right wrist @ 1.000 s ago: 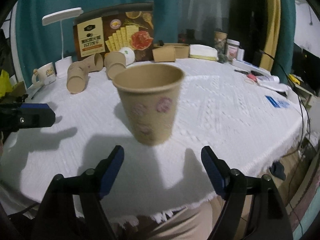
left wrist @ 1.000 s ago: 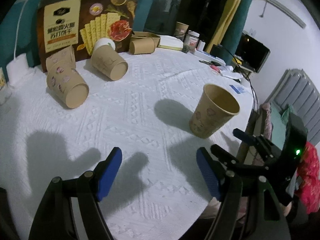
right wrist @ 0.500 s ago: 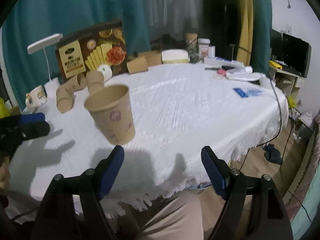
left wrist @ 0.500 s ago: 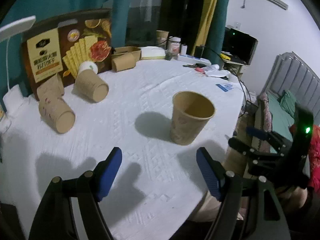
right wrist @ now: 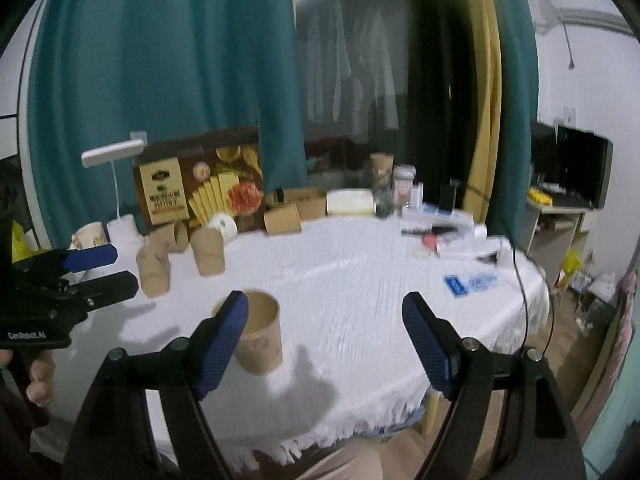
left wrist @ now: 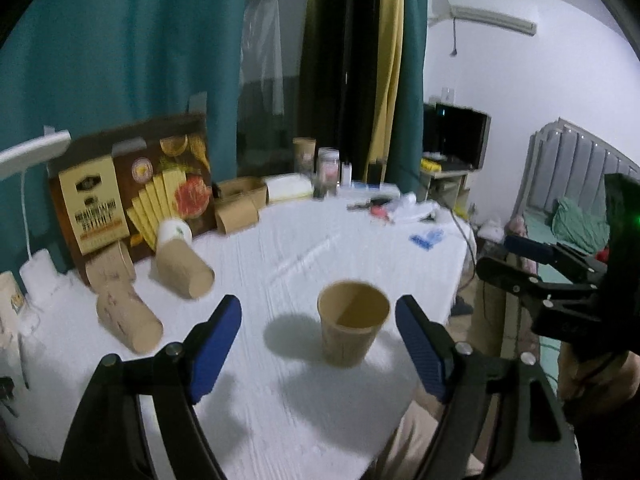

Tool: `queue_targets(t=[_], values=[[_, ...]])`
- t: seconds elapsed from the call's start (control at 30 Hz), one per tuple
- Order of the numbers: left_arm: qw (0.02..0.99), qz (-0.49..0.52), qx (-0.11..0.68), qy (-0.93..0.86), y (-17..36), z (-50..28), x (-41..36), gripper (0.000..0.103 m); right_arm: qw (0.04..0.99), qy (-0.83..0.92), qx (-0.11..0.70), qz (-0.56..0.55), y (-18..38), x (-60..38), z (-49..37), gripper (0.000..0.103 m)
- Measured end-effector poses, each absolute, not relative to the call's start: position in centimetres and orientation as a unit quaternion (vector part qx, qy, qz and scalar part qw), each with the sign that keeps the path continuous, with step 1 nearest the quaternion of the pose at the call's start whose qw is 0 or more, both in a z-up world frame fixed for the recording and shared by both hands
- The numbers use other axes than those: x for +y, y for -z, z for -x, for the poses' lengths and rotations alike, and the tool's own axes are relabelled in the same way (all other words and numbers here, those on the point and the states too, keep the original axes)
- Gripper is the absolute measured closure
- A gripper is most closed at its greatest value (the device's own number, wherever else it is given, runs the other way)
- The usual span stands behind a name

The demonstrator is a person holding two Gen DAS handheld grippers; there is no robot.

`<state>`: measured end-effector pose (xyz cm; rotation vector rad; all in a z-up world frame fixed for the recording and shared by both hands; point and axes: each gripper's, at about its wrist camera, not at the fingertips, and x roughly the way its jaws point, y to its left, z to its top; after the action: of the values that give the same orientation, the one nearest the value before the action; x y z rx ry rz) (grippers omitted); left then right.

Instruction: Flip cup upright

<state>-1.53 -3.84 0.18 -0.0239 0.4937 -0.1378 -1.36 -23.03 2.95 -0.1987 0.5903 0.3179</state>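
A brown paper cup (left wrist: pixel 352 328) stands upright, mouth up, near the front edge of the white tablecloth (left wrist: pixel 288 248). It also shows in the right wrist view (right wrist: pixel 260 336), partly behind my right gripper's left finger. My left gripper (left wrist: pixel 320 344) is open and empty, held back from the cup. My right gripper (right wrist: pixel 324 340) is open and empty, to the right of the cup and back from the table edge. Each gripper shows in the other's view: the right gripper (left wrist: pixel 536 264) and the left gripper (right wrist: pixel 84 272).
Several brown paper cups (left wrist: pixel 128 316) lie on their sides at the back left, one (left wrist: pixel 182 268) with a white base. A cracker box (left wrist: pixel 132 196), a white lamp (right wrist: pixel 114 152), small cartons, jars and clutter line the back. The table edge (right wrist: pixel 360 424) is close in front.
Both grippers have pulled back and up from the upright cup, so it looks smaller and farther. The cup has stayed standing in place. Both stay open.
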Motion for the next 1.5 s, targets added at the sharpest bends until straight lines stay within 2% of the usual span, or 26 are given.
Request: queue_targets(t=[0.27,0.43,0.6,0.93,1.07,1.5], values=[[0.979,0.023,0.198,0.053,-3.0,2.5,-2.5,0.014,0.949,-0.167,0.247,0.105,-7.4,-21.8,2.0,0.026],[0.984,0.018,0.176,0.031,-3.8,3.3,-1.7,0.013,0.950,-0.176,0.234,0.108,-8.7,-20.6,2.4,0.026],[0.987,0.013,0.159,0.012,-3.9,3.9,-0.8,0.012,0.949,-0.180,0.234,0.110,-8.5,-19.5,2.3,0.026],[0.985,0.018,0.173,-0.014,-2.8,3.7,0.7,0.011,0.946,-0.176,0.253,0.103,-6.8,-18.8,1.2,0.026],[0.985,0.032,0.169,-0.013,-2.7,3.8,1.2,0.002,0.944,-0.178,0.257,0.104,-6.3,-18.5,0.9,0.026],[0.985,0.036,0.167,-0.012,-2.7,3.8,1.2,0.002,0.944,-0.178,0.259,0.102,-6.1,-18.6,0.6,0.026]])
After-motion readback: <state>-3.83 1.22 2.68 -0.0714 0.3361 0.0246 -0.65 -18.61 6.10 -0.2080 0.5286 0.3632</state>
